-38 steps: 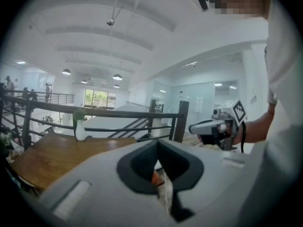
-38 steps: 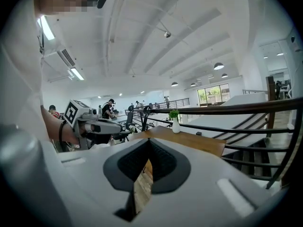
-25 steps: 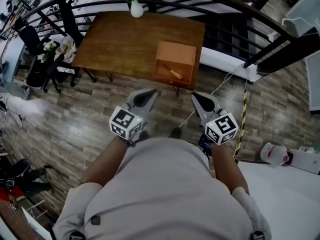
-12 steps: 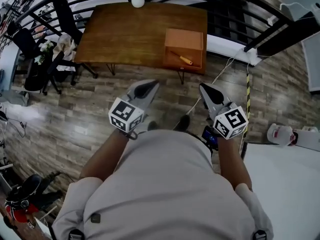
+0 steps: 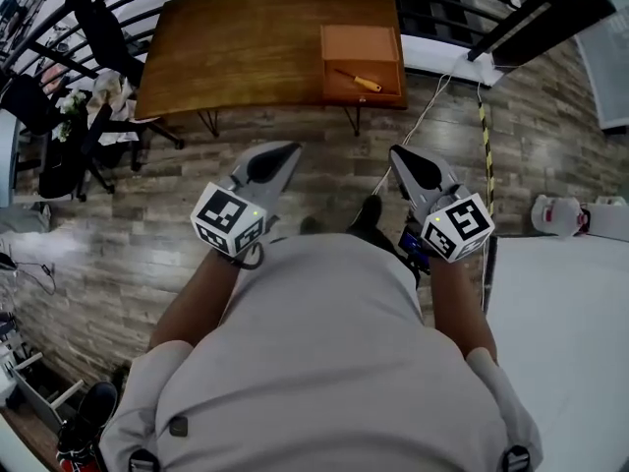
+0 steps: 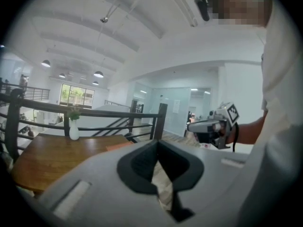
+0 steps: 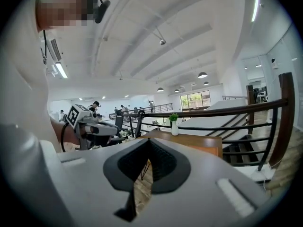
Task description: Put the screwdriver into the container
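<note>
Over the last second the table [image 5: 246,47] has slid up the head view, so the person is on the move. The left gripper [image 5: 288,150] and right gripper [image 5: 399,153] are pinched together, empty, well short of the table. At the table's right end the screwdriver [image 5: 359,80] lies on the orange container [image 5: 361,39] — whether truly inside is unclear.

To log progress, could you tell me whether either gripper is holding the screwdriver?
No, the screwdriver lies over at the table, apart from the left gripper and right gripper.
</note>
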`<control>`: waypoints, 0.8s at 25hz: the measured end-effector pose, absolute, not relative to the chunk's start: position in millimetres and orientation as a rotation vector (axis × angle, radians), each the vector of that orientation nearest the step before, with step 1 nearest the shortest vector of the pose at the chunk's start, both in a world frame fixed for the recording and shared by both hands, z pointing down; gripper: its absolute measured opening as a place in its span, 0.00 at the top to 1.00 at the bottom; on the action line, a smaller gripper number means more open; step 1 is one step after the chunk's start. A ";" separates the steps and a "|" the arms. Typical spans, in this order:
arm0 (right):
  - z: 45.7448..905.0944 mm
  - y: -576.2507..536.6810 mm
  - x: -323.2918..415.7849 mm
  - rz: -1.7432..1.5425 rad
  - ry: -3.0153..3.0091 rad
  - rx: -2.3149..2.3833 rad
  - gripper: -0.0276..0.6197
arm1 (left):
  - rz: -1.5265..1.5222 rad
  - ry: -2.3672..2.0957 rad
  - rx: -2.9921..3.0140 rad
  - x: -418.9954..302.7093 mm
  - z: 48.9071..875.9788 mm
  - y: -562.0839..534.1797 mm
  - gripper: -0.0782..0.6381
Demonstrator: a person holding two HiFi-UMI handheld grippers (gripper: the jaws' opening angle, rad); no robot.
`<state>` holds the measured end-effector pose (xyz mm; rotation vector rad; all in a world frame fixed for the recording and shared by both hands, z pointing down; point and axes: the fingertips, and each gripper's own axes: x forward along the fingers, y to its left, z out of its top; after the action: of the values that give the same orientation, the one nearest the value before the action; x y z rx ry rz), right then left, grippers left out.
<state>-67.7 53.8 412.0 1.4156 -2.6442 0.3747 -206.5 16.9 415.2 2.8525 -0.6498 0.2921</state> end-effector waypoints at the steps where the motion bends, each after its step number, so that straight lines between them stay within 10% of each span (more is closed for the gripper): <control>1: 413.0 55.5 -72.1 0.376 -2.647 1.421 0.95 | 0.290 -0.639 2.854 -210.5 416.0 18.0 0.89; 20: 405.3 66.4 -79.7 0.400 -2.595 1.499 0.95 | 0.253 -0.581 2.858 -223.1 414.1 19.0 0.89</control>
<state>-79.7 66.4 405.3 1.4988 -2.5953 0.4003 -223.1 19.0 414.1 2.8579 -0.5805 0.2533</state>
